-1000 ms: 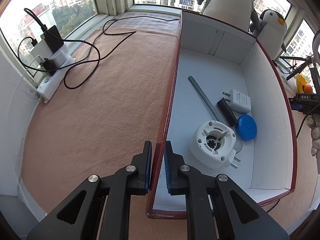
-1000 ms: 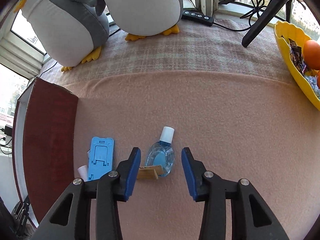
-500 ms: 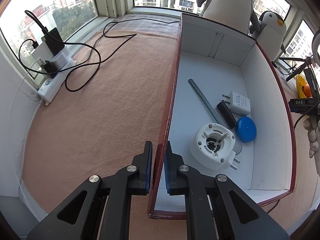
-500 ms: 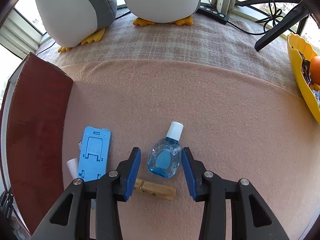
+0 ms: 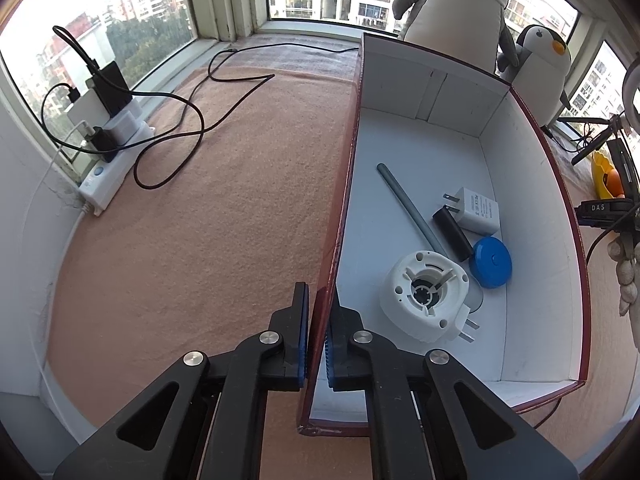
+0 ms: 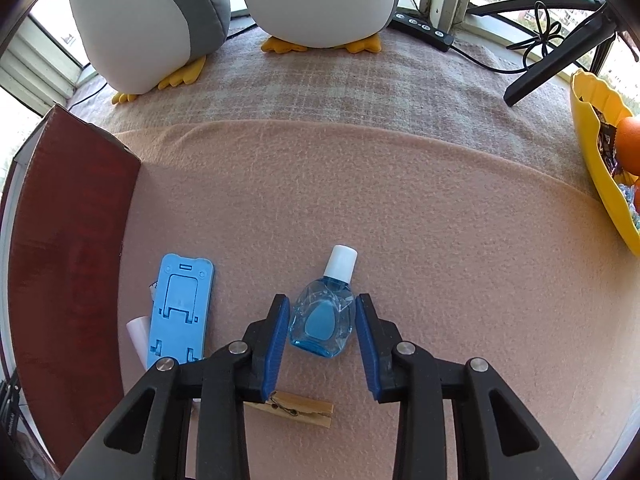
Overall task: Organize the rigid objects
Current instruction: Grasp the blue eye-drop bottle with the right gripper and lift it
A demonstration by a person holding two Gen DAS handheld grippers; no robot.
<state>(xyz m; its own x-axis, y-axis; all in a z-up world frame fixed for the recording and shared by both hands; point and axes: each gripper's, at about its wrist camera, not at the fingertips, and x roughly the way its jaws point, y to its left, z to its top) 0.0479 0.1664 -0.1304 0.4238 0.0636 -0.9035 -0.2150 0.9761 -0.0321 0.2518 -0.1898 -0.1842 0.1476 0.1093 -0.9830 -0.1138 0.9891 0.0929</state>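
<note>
Blue-tinted, likely light and slippery, the small bottle [image 6: 322, 322] lies between the right gripper [image 6: 322, 340]'s spread fingers, best pinched across its flat sides, while the left gripper [image 5: 316, 338] clamps the box [image 5: 340, 216] wall.

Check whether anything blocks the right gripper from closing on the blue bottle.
Nothing visible does. The right gripper is open with the blue bottle lying between its pads; the wooden clothespin lies nearer the camera, outside the gap.

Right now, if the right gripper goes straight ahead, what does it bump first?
Probably the little blue bottle. It already lies between the open right gripper fingers, white cap pointing away; depth is hard to judge.
</note>
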